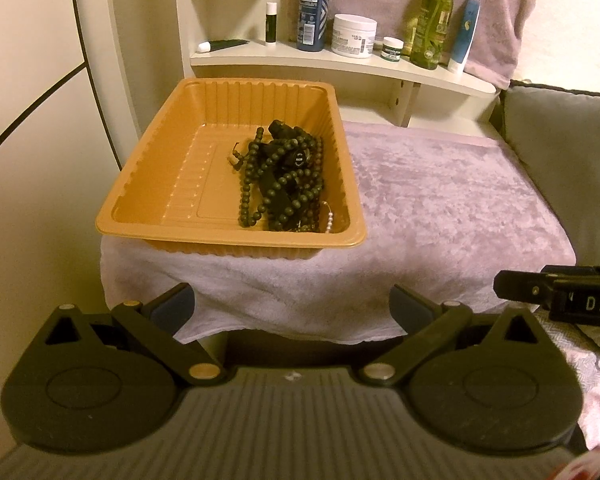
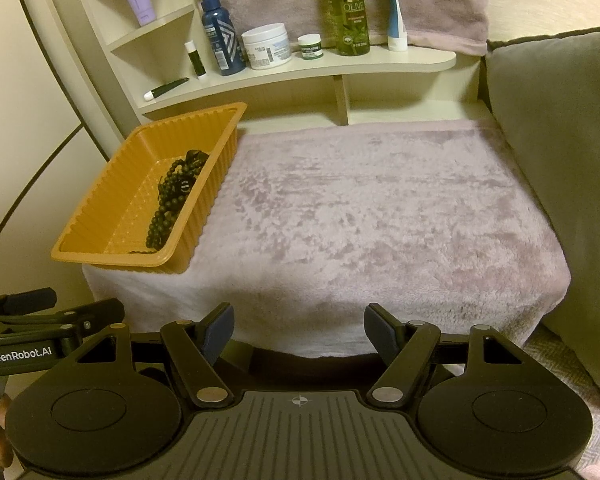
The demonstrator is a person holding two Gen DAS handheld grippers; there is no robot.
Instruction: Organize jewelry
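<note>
Jewelry (image 1: 284,176) lies heaped in the right half of an orange tray (image 1: 148,184): dark bead strands tangled with a black item, plus a short pale bead string at the near right corner. Tray sits on the left end of a towel (image 1: 440,208) covering a raised surface, below a shelf (image 1: 340,66) of bottles and jars. Left gripper (image 1: 292,308) hangs off the towel's near edge, jaws wide, nothing between them. Right gripper (image 2: 299,330) is likewise spread wide and empty, beside the left one. Neither touches the tray.
</note>
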